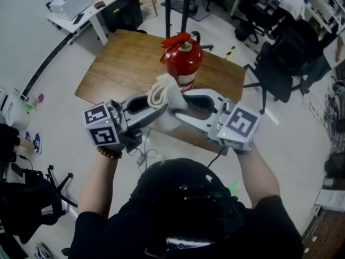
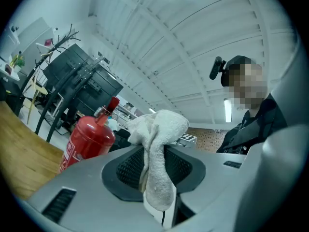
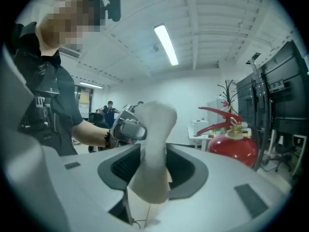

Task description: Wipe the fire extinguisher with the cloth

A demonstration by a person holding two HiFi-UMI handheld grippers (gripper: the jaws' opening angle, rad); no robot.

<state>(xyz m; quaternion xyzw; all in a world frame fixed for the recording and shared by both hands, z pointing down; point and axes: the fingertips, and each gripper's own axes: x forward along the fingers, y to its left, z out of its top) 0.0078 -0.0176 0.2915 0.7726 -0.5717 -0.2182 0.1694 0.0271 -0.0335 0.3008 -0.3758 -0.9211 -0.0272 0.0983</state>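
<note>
In the head view the red fire extinguisher [image 1: 186, 58] stands upright at the top centre of the frame, on the near part of a wooden table [image 1: 124, 63]. Below it, in mid-frame, the two grippers meet tip to tip in front of the person's chest. The left gripper [image 1: 159, 104] comes in from the left and the right gripper [image 1: 180, 106] from the right. A white cloth [image 1: 164, 90] is bunched where they meet, just below the extinguisher but not touching it.

In the left gripper view the cloth [image 2: 159, 129] fills the centre of the frame. The left gripper [image 2: 154, 166] is clamped on it, with a puff of fabric rising above the jaws and a tail hanging below. The extinguisher [image 2: 89, 139] stands at the centre left, on the table [image 2: 19, 153].

In the right gripper view the right gripper [image 3: 153, 170] has its jaws spread wide. The blurred cloth [image 3: 154, 129] stands upright between them, not pinched. The left gripper [image 3: 135, 129] reaches the cloth's top from the left. The extinguisher [image 3: 234, 146] sits at the centre right, apart from the cloth.
</note>
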